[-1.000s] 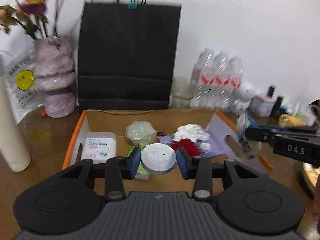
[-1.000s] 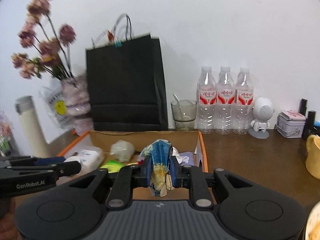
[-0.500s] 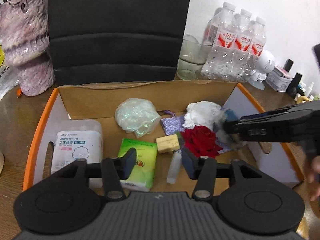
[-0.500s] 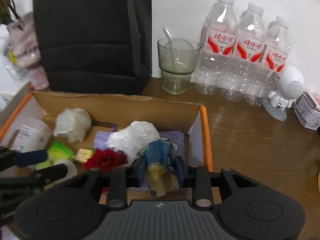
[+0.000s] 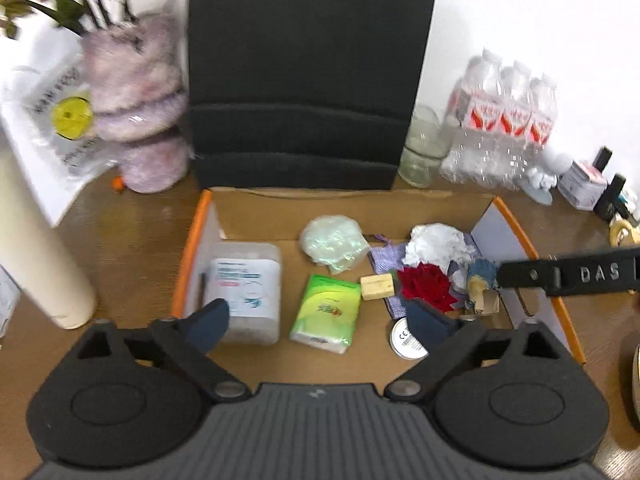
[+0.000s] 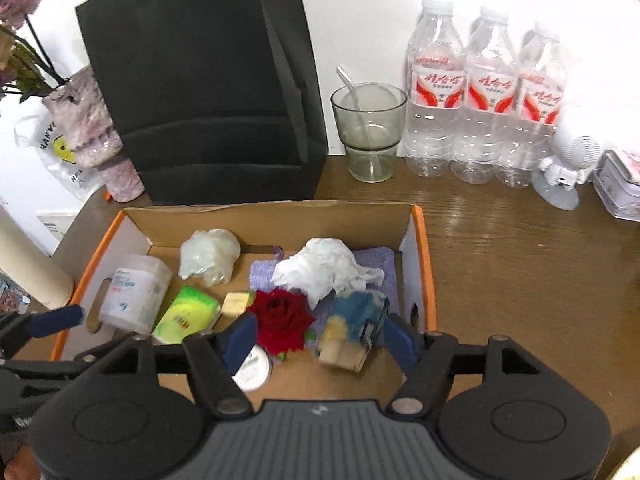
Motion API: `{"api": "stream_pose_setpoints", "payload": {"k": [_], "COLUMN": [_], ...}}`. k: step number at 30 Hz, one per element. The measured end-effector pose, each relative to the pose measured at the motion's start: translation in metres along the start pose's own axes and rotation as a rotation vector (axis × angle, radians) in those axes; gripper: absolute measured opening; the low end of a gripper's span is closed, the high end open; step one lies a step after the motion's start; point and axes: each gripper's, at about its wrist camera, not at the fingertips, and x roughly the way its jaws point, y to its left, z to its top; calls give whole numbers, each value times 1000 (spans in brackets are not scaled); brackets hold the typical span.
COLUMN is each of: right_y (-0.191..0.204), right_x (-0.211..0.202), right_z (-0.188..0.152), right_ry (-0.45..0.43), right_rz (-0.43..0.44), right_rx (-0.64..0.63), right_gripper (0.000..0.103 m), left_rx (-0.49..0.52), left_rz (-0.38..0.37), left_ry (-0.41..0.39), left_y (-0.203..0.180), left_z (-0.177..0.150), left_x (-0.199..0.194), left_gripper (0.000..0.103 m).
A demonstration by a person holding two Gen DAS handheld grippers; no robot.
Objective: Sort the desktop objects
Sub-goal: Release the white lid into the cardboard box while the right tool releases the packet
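Note:
An orange-rimmed cardboard box [image 5: 192,248] [image 6: 426,264] holds a swab tub [image 5: 244,292], a green tissue pack [image 5: 326,312], a red rose [image 6: 282,320], white crumpled paper [image 6: 324,268] and a tan block [image 5: 376,287]. My left gripper [image 5: 316,322] hovers over the box's near side, its jaws opening wide with nothing between them. A white round tin [image 5: 406,338] lies on the box floor by its right finger. My right gripper [image 6: 320,336] is opening over the box's right end. A blue-and-yellow crumpled wrapper [image 6: 354,328] rests between its fingers, clear of the pads.
Behind the box stand a black paper bag [image 6: 208,92], a fuzzy pink vase [image 5: 136,108], a glass [image 6: 370,132] and three water bottles [image 6: 484,96]. A cream cylinder [image 5: 36,248] stands left. A white robot figure [image 6: 568,164] and a small tin [image 6: 620,188] sit on the brown table at the right.
Both grippers tipped down over the box and opened. The left let go of the white round tin and the right let go of the blue-and-yellow wrapper; both now lie in the box.

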Motion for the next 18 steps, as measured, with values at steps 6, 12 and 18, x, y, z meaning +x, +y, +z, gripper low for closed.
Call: {"api": "stream_pose_setpoints", "payload": {"k": [6, 12, 18], "right_y": [1, 12, 22], "right_x": [-37, -82, -109], "right_z": [-21, -56, -111], "right_ry": [-23, -190, -450], "right_rz": [5, 58, 17], "right_rx": [14, -17, -65], "right_gripper": [73, 76, 78], "left_rx": [25, 33, 66], "left_rz": [41, 97, 146], "left_ry": [-83, -246, -376], "left_y": [-5, -9, -14], "left_z": [-10, -34, -81], "left_x": [-56, -97, -115], "left_gripper": [103, 103, 103]}}
